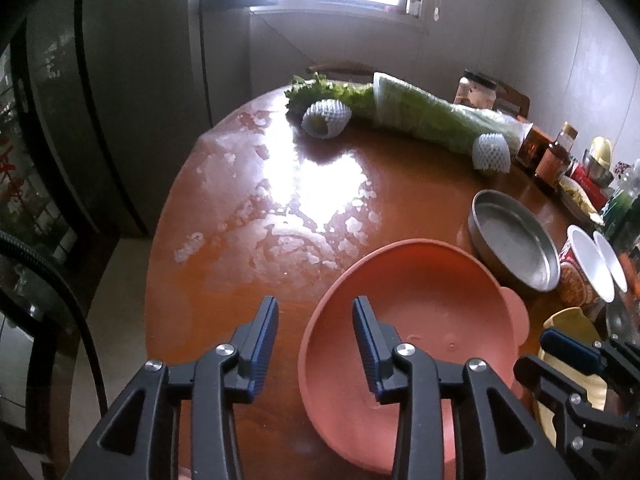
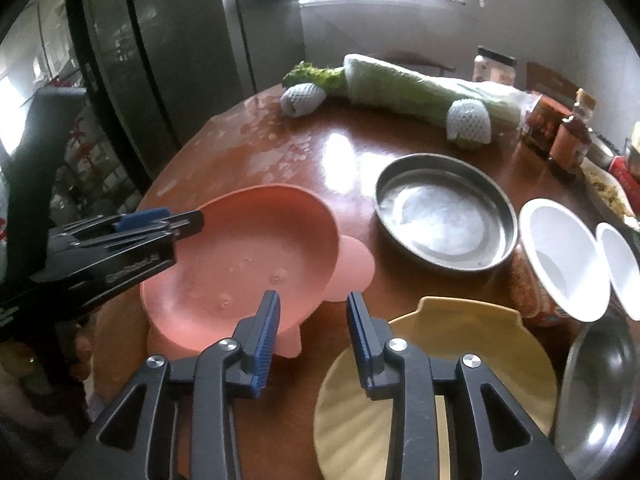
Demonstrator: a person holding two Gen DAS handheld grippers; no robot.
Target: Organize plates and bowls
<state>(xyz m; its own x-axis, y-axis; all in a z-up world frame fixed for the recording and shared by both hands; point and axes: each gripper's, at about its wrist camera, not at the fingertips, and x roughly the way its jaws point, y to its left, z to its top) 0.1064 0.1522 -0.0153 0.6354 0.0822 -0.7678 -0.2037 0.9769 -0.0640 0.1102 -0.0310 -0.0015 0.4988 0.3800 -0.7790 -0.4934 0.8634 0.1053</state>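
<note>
A pink bowl (image 1: 432, 312) with ear-shaped tabs sits on the round brown table (image 1: 248, 208); it also shows in the right wrist view (image 2: 256, 256). My left gripper (image 1: 316, 322) is open, its jaws astride the bowl's left rim, one finger inside and one outside. My right gripper (image 2: 312, 318) is open between the pink bowl and a yellow shell-shaped plate (image 2: 460, 344). A round metal dish (image 2: 444, 216) lies behind them. A steel bowl (image 2: 600, 392) sits at the right edge.
Two white-lined paper cups (image 2: 560, 264) stand right of the metal dish. A long cabbage (image 2: 416, 84) and two foam-netted fruits (image 2: 468, 120) lie at the table's far side. Jars and bottles (image 2: 568, 132) crowd the right. A dark fridge (image 2: 160, 40) stands left.
</note>
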